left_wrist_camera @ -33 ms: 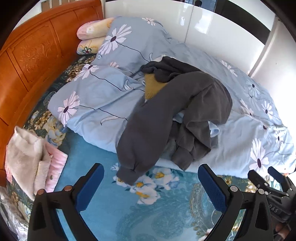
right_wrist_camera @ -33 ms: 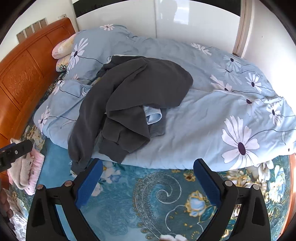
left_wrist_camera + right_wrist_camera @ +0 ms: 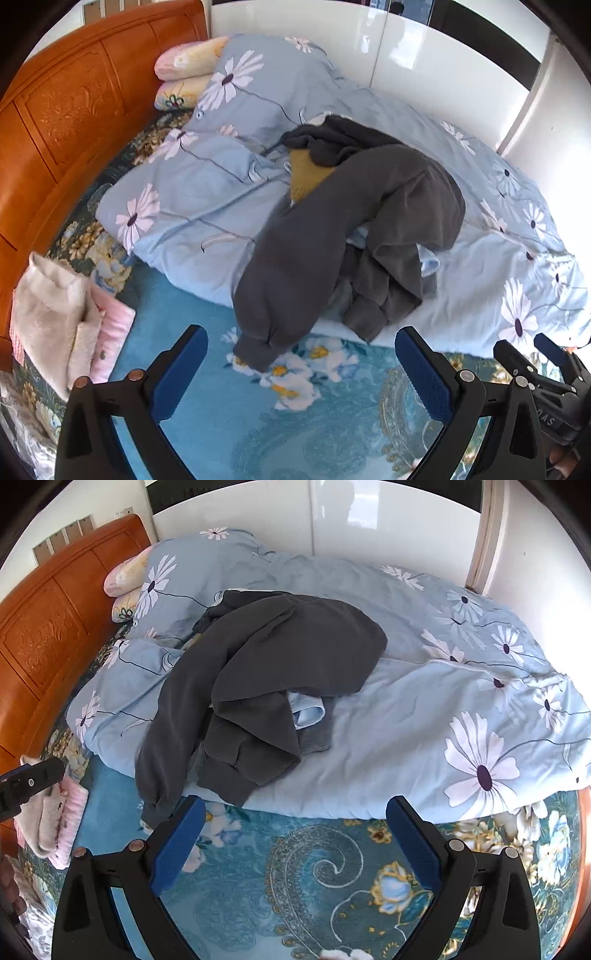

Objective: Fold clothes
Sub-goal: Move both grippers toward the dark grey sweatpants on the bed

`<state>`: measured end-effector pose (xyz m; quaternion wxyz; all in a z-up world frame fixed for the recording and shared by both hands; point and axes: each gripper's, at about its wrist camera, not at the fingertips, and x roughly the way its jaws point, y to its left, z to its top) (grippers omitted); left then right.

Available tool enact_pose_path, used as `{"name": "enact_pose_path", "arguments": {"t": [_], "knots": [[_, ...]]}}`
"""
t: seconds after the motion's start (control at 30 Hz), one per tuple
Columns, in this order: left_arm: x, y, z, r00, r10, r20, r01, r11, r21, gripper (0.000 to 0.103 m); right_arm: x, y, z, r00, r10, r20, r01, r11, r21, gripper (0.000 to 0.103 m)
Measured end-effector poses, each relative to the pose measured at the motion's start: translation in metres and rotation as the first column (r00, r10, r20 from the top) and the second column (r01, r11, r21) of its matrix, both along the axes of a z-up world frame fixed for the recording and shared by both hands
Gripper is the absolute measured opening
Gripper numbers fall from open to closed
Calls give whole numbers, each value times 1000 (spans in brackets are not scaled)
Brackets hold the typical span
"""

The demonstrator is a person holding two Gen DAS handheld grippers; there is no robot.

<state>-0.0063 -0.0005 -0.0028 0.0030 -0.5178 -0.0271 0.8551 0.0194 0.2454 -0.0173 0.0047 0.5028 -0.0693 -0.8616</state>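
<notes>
1. Grey garment: crumpled, unfolded, on the duvet mid-bed; one leg or sleeve trails off the near edge onto the blanket.
2. Other clothes: yellow piece and pale-blue piece show beneath the grey.
3. Handling, judged: soft, limp, fairly heavy knit; best hold is the hanging cuff or a hem.
4. Left gripper: low over the near blanket, jaws wide apart, empty.
5. Right gripper: likewise, jaws apart, empty.
6. Folded pile: far left.

Nothing has visibly changed: the grey clothes lie heaped on the quilt exactly as before, and both grippers look, as far as the fisheye shows, just as wide apart.
</notes>
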Motion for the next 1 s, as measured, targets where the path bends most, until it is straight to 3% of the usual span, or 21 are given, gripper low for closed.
{"name": "enact_pose_path", "arguments": {"t": [0.07, 0.27, 0.53, 1.0], "knots": [[-7, -1, -3, 1000, -2, -31, 3, 1000, 0, 103, 3, 3, 2, 1000, -3, -9, 3, 1000, -9, 98], [-26, -2, -12, 992, -10, -123, 10, 1000, 1, 103, -22, -31, -2, 998, 51, 24, -54, 990, 133, 98], [-51, -4, -51, 996, -68, -62, 69, 998, 13, 103, -43, -38, -20, 997, 81, 8, -81, 990, 114, 98], [-93, -9, -104, 992, -127, 13, 127, 991, 39, 103, -87, -51, -68, 994, 59, 93, -67, 994, 87, 98]]}}
